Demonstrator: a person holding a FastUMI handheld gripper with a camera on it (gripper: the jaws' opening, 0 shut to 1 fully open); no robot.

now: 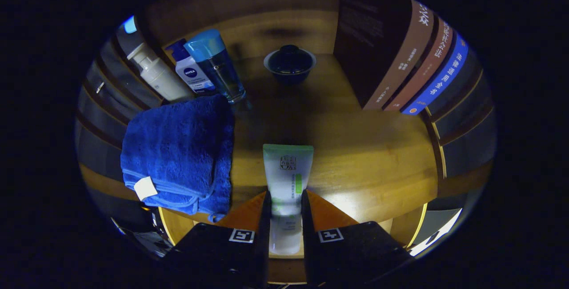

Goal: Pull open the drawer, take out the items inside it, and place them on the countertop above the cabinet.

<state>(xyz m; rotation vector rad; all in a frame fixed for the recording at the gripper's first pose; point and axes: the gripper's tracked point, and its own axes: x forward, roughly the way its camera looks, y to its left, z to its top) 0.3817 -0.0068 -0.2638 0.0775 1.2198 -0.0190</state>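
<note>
The wooden countertop (355, 155) filled the middle of the frame, with books (413, 66) at upper right, a folded blue towel (180, 151) at left, bottles (195, 69) at upper left and a lidded bowl (290, 63) at top centre. At bottom centre the gripper (285, 204) clenched a white tube (287, 178); the placing step seemed in hand, so next called for lowering, then releasing.

Blue towel (180, 151), green-capped white tube (287, 178)

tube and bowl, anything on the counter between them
Nothing: in the gripper view, bare wooden countertop runs from the tube, clamped in the hand-held gripper, to the lidded bowl. The towel lies off to one side.
</note>
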